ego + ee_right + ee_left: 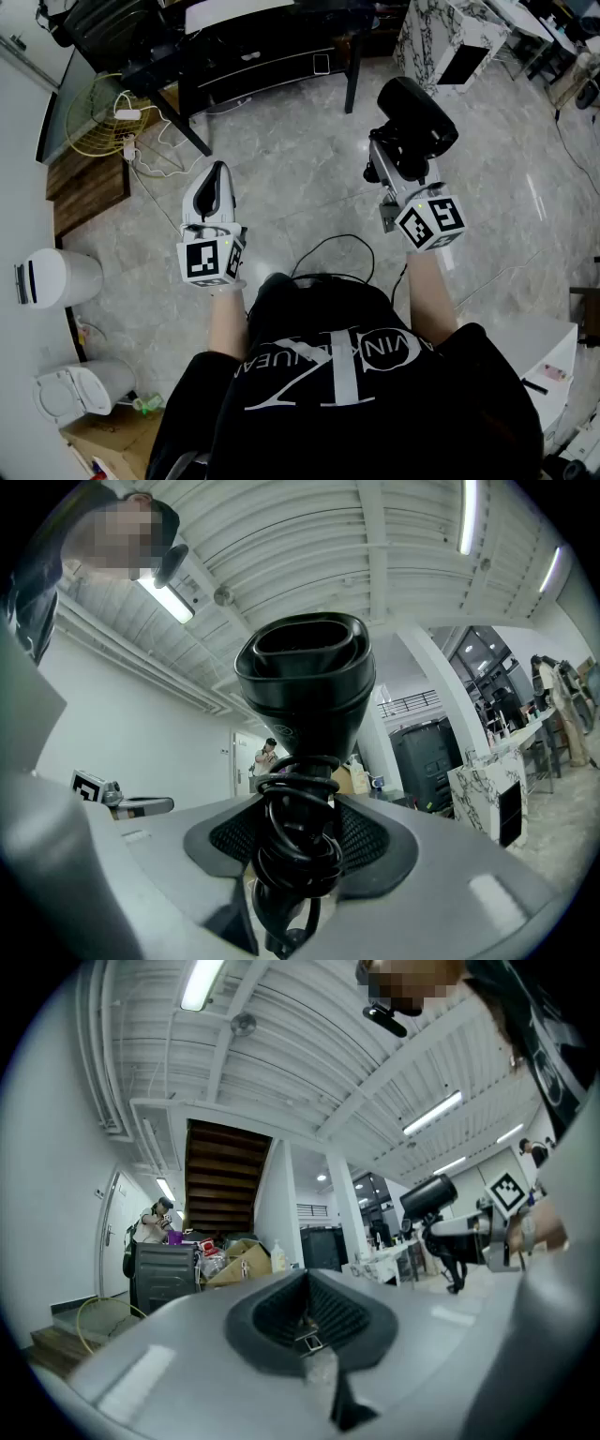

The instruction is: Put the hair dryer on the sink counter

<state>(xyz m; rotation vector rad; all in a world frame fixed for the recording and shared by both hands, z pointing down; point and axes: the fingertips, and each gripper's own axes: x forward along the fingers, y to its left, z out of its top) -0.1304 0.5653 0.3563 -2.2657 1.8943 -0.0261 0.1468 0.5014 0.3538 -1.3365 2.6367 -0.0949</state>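
Observation:
The black hair dryer (417,117) stands nozzle-up in my right gripper (398,159), held out over the grey tiled floor. Its cord is wound in loops round the handle (295,846). In the right gripper view the wide nozzle (305,686) rises straight above the jaws, which stand wide and are shut on the handle. My left gripper (218,169) is held at the left at about the same height, jaws together with nothing between them. From the left gripper view the hair dryer (427,1199) shows at the right. No sink counter is in view.
A black desk (272,47) with dark legs stands ahead, a marble-patterned cabinet (445,37) at the upper right. A wire fan guard (94,117) and a power strip with cables (136,141) lie at the upper left. White bins (56,277) stand at the left wall. A black cable (337,248) loops near my feet.

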